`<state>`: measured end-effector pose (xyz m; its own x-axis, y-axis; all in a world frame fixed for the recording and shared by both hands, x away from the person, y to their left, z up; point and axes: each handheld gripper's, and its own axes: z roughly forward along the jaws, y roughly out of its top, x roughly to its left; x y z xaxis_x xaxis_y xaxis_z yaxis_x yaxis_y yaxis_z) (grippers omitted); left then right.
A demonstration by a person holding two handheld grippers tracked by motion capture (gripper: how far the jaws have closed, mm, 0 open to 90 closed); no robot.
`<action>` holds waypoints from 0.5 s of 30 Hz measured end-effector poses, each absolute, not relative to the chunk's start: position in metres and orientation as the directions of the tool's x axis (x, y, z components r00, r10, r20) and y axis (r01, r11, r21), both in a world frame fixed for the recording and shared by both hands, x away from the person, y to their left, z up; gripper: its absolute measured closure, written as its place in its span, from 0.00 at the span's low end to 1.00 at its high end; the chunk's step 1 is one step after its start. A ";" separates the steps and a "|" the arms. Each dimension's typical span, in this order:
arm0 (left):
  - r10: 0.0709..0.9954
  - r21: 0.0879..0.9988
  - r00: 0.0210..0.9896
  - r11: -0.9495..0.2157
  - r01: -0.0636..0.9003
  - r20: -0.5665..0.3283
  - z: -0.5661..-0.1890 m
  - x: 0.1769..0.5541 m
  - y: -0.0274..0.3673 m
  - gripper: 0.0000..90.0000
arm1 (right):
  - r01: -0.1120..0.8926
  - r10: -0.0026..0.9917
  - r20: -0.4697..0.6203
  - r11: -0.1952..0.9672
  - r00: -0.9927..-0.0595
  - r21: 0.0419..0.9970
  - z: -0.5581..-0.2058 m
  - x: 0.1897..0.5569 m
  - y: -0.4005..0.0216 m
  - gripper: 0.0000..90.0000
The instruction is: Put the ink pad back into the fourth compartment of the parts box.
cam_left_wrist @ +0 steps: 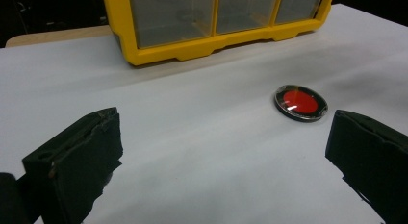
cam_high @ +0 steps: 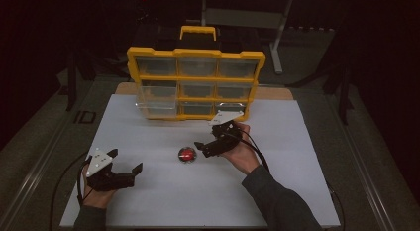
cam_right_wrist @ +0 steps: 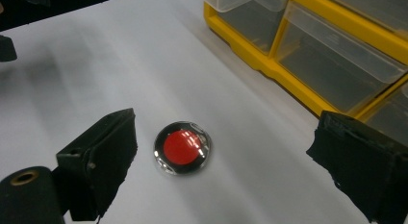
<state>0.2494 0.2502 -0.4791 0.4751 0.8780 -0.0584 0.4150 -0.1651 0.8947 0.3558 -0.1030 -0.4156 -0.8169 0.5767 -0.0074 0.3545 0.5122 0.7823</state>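
Centrally, a small round red disc (cam_high: 187,154) with a dark, glossy rim was seen lying flat on the white table sheet (cam_high: 148,201), in front of the yellow drawer organiser (cam_high: 195,82) and apart from it. The disc was taken as the landmark for what follows.

Just beside the disc, on its right in the high view, the right gripper (cam_high: 208,144) was held with its jaws spread wide; in the right gripper view the disc (cam_right_wrist: 182,147) was framed between the two black jaws but nearer the left one, and nothing was gripped or touched. Well apart from the disc, towards the near left of the sheet, the left gripper (cam_high: 126,161) was likewise held released and empty, its jaws wide, with the disc (cam_left_wrist: 300,103) seen ahead and off to one side in its own view.

The step in hand was judged to be the approach for a pick-up of the disc by the right gripper. The next move would call for the jaws to be lowered around the disc's thin edge and closed squarely, since a low, smooth rim could easily slip. Behind the disc, one clear drawer (cam_high: 156,99) of the organiser appeared to be pulled out.
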 end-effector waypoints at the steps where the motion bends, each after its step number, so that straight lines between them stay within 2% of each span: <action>1: 0.878 0.895 0.475 -0.166 0.415 -0.058 -0.479 0.249 0.250 0.00 | 0.354 0.575 -0.007 0.514 -0.818 0.782 -0.416 0.357 -0.101 0.09; 15: 0.878 0.894 0.475 -0.166 0.417 -0.059 -0.479 0.250 0.250 0.00 | 0.354 0.551 -0.015 0.556 -0.834 0.752 -0.428 0.365 -0.077 0.09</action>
